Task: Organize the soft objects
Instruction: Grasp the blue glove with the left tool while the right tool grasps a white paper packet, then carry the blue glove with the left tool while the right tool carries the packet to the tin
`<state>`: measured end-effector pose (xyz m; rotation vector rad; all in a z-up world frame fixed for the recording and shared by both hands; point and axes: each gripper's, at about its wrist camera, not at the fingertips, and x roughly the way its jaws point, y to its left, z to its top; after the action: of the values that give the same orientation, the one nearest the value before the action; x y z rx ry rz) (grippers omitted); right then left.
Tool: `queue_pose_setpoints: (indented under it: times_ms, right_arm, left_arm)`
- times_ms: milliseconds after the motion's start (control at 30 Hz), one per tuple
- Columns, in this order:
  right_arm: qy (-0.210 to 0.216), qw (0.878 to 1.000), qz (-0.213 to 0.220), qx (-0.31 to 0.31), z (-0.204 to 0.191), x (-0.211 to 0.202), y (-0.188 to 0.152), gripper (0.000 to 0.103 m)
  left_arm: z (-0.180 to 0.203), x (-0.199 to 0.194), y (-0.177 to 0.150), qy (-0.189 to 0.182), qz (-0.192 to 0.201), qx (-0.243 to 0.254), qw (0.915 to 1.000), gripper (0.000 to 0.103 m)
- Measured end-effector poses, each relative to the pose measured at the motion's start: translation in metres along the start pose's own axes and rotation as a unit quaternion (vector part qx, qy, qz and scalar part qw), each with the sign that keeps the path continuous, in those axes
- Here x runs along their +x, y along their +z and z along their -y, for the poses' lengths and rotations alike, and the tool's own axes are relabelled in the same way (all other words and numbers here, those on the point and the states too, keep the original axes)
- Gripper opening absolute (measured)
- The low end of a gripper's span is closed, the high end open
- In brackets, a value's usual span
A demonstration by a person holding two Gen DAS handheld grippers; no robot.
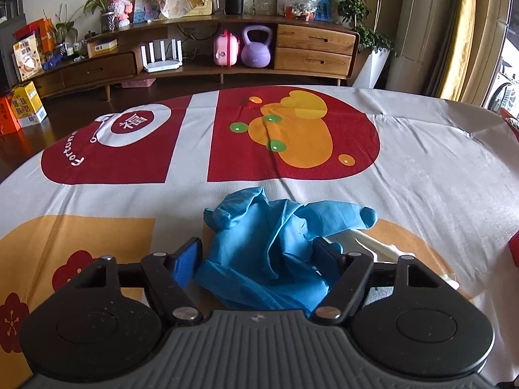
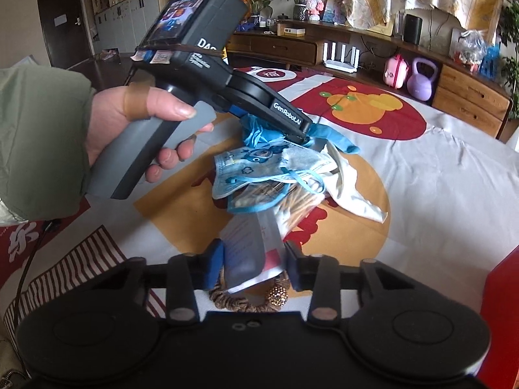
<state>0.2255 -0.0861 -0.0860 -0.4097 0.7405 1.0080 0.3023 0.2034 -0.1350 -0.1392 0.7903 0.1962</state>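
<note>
The left gripper [image 1: 259,253] is sitting low over the worktop [image 1: 421,175], its fingers spread apart with the crumpled blue glove [image 1: 269,243] bunched between them; the right finger is touching the folds, the left finger [image 1: 186,261] is standing just clear of them. In the right wrist view the left hand [image 2: 129,136] is wrapping around the grey handle, and the tip of that gripper is pressing into the blue glove [image 2: 259,133] near the middle of the patterned cloth that covers the worktop.

Just nearer than the glove, a child's face mask [image 2: 253,168] with blue ear loops is lying on top of a clear bag of cotton swabs [image 2: 292,207], with a white glove [image 2: 353,191] spreading out to their right, partly under them.

The right gripper [image 2: 254,267] is hovering nearer the front edge, its fingers apart on either side of a flat translucent packet [image 2: 249,249]; whether they are touching it cannot be told. A brown scrunchie [image 2: 249,298] with a glittery ball is lying under the packet's near end.
</note>
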Motion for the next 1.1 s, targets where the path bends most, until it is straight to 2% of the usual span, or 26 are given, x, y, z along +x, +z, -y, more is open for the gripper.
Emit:
queue_pose_setpoints:
  times_ms: [100,133,267,400,733,1100]
  right_arm:
    - [0.0,1.0,0.003,-0.007,-0.003,-0.004,0.0,0.032]
    - [0.0,1.0,0.004,-0.009,-0.004,-0.006,-0.001,0.028]
    - [0.001,1.0,0.006,-0.007,-0.005,-0.009,-0.002,0.013]
    - [0.007,1.0,0.013,0.013,-0.004,-0.015,-0.003,0.009]
    - [0.008,0.997,0.036,0.07,0.004,-0.046,-0.01,0.008]
    - [-0.009,0.989,0.075,0.125,0.014,-0.109,-0.023,0.007]
  left_arm:
    - [0.001,-0.003,0.0,0.0,0.003,0.004,1.0,0.055]
    - [0.001,-0.004,0.0,0.001,0.004,0.005,1.0,0.047]
    - [0.002,-0.007,0.0,0.005,0.0,0.007,1.0,0.035]
    - [0.002,-0.012,0.001,0.008,0.0,0.002,1.0,0.023]
    - [0.002,-0.039,0.002,-0.009,0.019,-0.002,0.9998,0.016]
    - [0.006,-0.091,-0.001,-0.023,0.042,-0.011,0.9988,0.015]
